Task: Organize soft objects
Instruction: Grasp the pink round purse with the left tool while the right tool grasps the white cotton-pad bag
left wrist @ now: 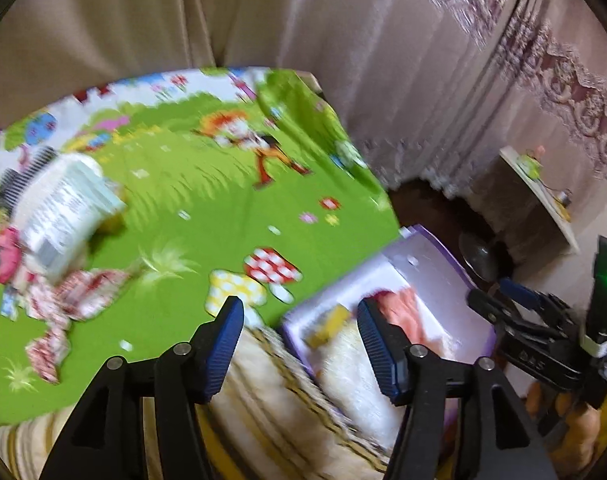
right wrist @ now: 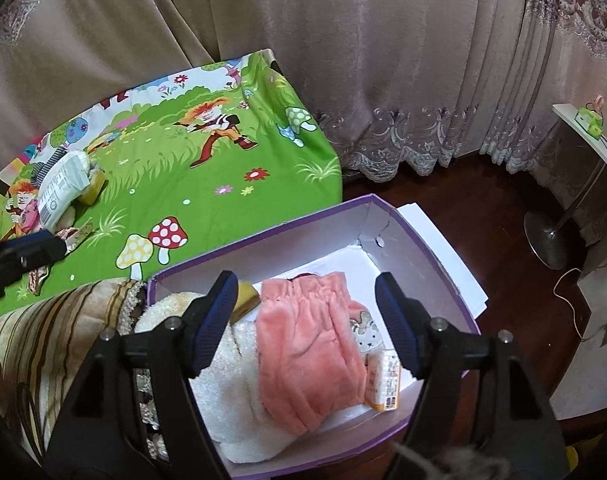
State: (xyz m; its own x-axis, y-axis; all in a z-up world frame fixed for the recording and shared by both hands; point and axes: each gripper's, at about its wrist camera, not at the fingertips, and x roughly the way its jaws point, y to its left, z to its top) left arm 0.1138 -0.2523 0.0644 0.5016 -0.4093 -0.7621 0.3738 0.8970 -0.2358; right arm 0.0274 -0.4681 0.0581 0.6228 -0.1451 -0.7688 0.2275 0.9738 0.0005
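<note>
A purple box [right wrist: 419, 240] with white inner walls stands beside the bed. In it lie a pink fleece garment [right wrist: 303, 344], a cream fluffy cloth [right wrist: 223, 372], a yellow sponge [right wrist: 247, 300] and a small orange-white packet [right wrist: 383, 380]. My right gripper [right wrist: 306, 284] hangs open just above the pink garment, holding nothing. My left gripper [left wrist: 299, 306] is open and empty over the box's near-left rim [left wrist: 435, 256]. On the green cartoon bedspread [left wrist: 207, 200] at the left lie a white printed pack [left wrist: 63, 208] and a red-white patterned cloth [left wrist: 79, 292].
A brown striped pillow [right wrist: 43, 340] lies against the box's left side. Beige curtains [right wrist: 343, 60] hang behind the bed. On the dark wooden floor to the right stand a lamp's round base [right wrist: 547, 240] and a white-topped cabinet [right wrist: 583, 132], with a loose cable nearby.
</note>
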